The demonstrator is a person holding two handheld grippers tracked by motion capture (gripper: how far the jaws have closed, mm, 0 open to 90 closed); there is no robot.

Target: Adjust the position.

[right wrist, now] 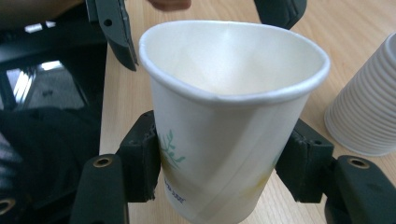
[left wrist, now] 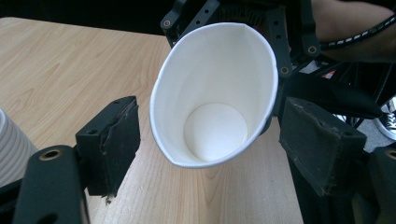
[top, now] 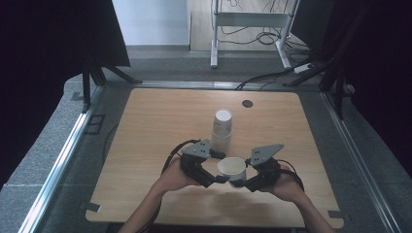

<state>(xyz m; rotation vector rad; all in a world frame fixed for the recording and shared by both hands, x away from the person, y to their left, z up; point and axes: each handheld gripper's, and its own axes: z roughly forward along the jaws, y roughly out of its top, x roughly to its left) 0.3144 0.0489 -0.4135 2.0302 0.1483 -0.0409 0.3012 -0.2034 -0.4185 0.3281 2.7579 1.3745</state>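
Wooden tabletop (top: 145, 126) below, we pinch the paper cup (top: 231, 168) upright in our right hand-held gripper (top: 243, 184); our left hand-held gripper (top: 217, 180), spread, flanks its rim, touching nothing.

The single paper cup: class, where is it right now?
In the high view the single paper cup is near the table's front edge, clamped by the right hand-held gripper, just in front of the cup stack.
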